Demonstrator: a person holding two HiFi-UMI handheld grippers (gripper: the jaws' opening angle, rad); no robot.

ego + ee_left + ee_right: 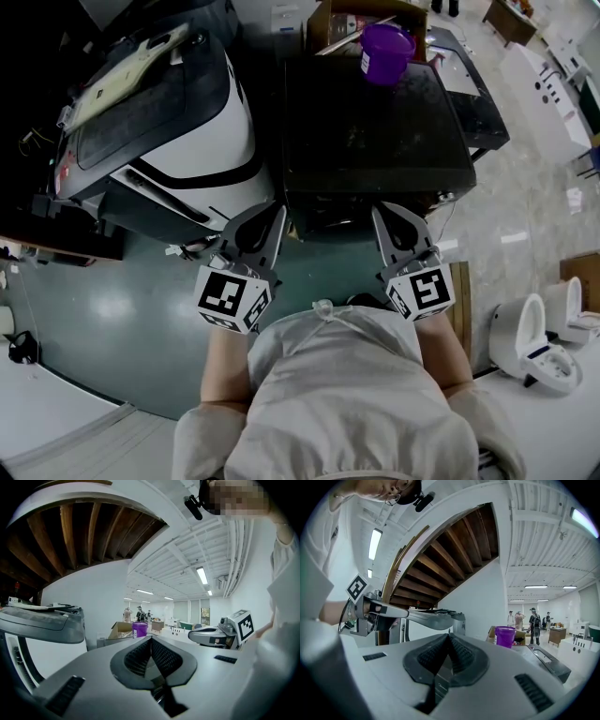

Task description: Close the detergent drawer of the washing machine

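Head view: the person holds 2 grippers side by side just before the near edge of the dark washing machine [375, 131], with the left gripper [262, 217] and right gripper [394, 216] both pointing at it. The detergent drawer cannot be made out from above. A purple bucket [386, 52] stands at the machine's far edge.

Left gripper view: its jaws are pressed together with nothing between them, and the bucket is far ahead.

Right gripper view: its jaws also meet, empty. The left gripper shows at the left.
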